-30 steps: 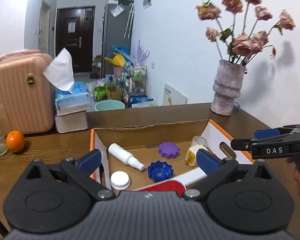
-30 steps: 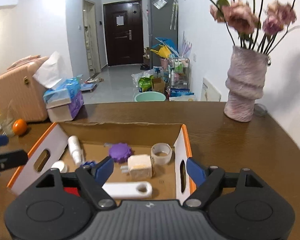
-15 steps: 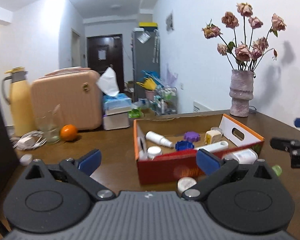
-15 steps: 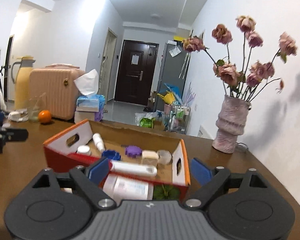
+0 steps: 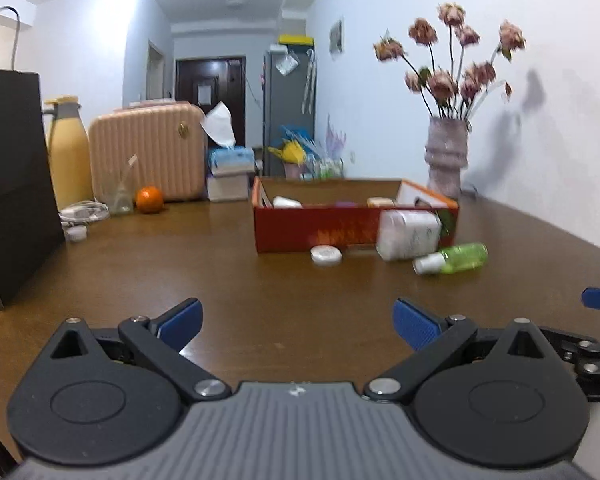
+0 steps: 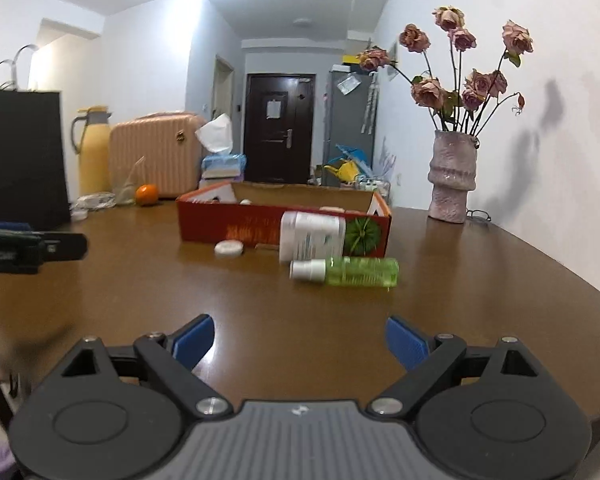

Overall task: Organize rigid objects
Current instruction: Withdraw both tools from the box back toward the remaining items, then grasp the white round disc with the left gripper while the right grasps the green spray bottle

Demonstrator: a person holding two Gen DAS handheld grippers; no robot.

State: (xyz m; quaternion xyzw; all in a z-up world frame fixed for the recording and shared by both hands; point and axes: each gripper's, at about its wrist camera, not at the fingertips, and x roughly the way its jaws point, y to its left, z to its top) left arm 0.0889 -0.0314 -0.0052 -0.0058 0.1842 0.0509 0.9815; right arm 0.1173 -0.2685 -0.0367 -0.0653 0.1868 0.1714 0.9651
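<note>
My left gripper is spread wide with nothing between its blue pads, and my right gripper is spread just as wide and empty, its jaws having just been opening. Both hang low over the bare brown surface, pointing slightly downward toward the box.

Ahead of the right gripper a green bottle with a white cap lies on its side on the surface. Just behind it a white bottle lies against the front wall of the red cardboard box, and a small white lid sits on the surface near the same wall. Inside the box I can make out only a few pale items; they are too low and blurred to tell apart. Nothing stands between my grippers and these things.

Further off, a vase of dried roses stands by the wall on the right. On the left are an orange, a pink case, a tissue box, a yellow jug and a black paper bag.

A second ago both grippers were right over the open box, looking down into it; now they are pulled well back, and the box sits far ahead.
</note>
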